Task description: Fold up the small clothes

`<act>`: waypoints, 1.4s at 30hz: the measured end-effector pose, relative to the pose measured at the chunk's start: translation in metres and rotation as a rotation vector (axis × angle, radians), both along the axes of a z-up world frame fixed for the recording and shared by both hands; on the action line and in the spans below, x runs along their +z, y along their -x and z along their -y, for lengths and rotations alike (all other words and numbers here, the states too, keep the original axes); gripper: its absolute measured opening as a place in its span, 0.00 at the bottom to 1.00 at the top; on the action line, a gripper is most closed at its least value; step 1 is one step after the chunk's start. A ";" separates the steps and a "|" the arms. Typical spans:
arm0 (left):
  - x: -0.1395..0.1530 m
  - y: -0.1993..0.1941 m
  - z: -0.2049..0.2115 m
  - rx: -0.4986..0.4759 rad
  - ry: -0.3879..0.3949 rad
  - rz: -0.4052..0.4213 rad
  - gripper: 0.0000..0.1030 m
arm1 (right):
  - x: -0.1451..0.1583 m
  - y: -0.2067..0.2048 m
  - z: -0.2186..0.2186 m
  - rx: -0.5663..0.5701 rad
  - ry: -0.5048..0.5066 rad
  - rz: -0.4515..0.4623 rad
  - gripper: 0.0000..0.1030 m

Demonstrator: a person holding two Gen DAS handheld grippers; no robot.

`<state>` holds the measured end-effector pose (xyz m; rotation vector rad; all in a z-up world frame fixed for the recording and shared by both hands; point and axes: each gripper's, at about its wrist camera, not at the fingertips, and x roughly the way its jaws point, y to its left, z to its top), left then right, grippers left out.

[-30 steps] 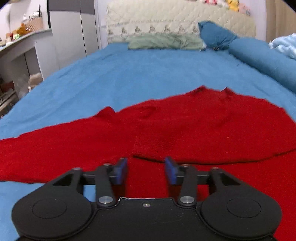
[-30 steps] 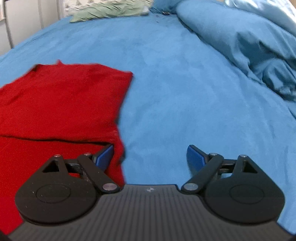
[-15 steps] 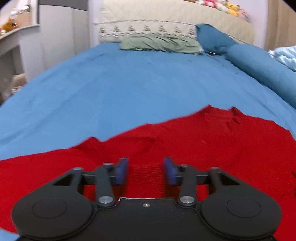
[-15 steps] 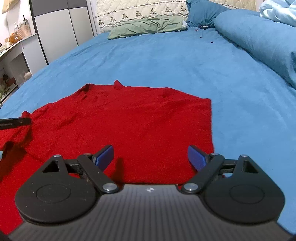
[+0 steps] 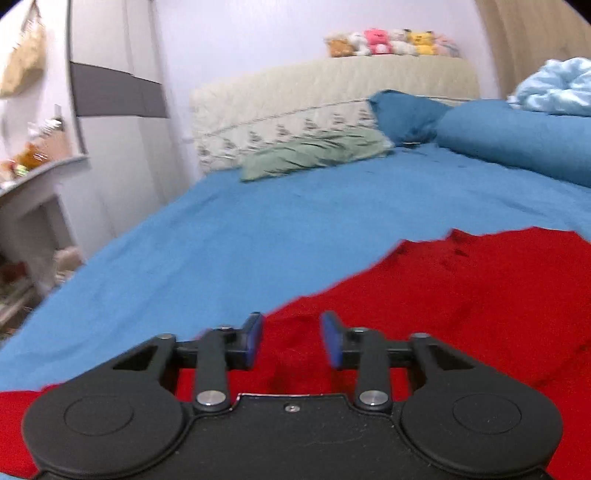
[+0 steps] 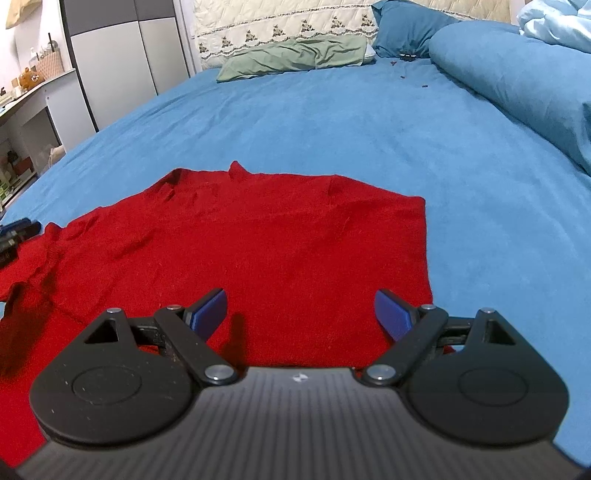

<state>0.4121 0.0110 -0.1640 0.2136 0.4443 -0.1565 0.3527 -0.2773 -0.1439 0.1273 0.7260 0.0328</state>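
A red knitted sweater (image 6: 280, 236) lies spread on the blue bedsheet (image 6: 332, 122), its right side folded in to a straight edge. In the left wrist view the sweater (image 5: 461, 295) fills the lower right. My left gripper (image 5: 291, 338) is open with a narrow gap, its blue pads over the sweater's left shoulder edge, holding nothing. My right gripper (image 6: 301, 314) is open wide above the sweater's near hem, empty. The left gripper's tip also shows in the right wrist view (image 6: 16, 229) at the far left.
A green pillow (image 6: 295, 55) and a blue pillow (image 6: 402, 29) lie at the headboard (image 5: 332, 92). A rolled blue duvet (image 6: 517, 81) runs along the right side. A wardrobe (image 6: 122, 55) and a desk (image 5: 33, 184) stand left of the bed.
My left gripper has moved left and forward to the sweater's left shoulder and tilted up. My right gripper has swung left from the sweater's right edge to face its body.
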 end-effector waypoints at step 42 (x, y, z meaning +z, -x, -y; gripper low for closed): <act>0.144 0.079 -0.181 0.330 0.270 -0.112 1.00 | 0.118 0.051 -0.106 0.226 -0.065 0.140 1.00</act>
